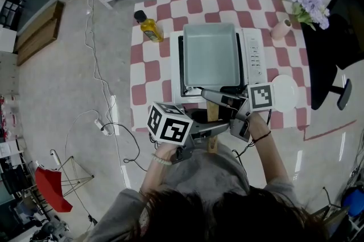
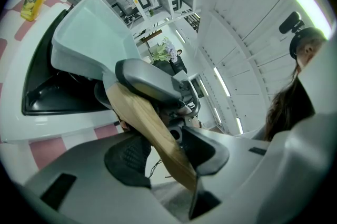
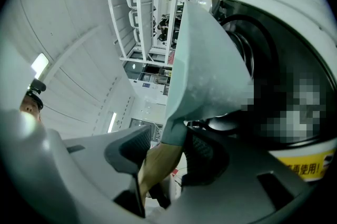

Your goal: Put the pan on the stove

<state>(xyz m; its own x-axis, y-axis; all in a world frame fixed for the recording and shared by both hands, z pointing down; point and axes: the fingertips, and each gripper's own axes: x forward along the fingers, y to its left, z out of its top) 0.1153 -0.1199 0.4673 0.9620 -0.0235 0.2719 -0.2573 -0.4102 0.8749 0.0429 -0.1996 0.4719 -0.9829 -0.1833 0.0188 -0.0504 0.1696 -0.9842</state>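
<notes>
The pan (image 1: 210,53) is seen on the stove (image 1: 253,59), in the middle of the checkered desk (image 1: 153,73). Its long axis is laid from the desk's far side toward the person, and its wooden handle (image 2: 142,118) is pointed at the person, out past the stove's near edge. The handle is clamped between the fingers of the left gripper (image 2: 166,150) toward its free end, and between those of the right gripper (image 3: 163,157) nearer the pan. Whether the pan is set flat or held slightly raised cannot quite be told.
</notes>
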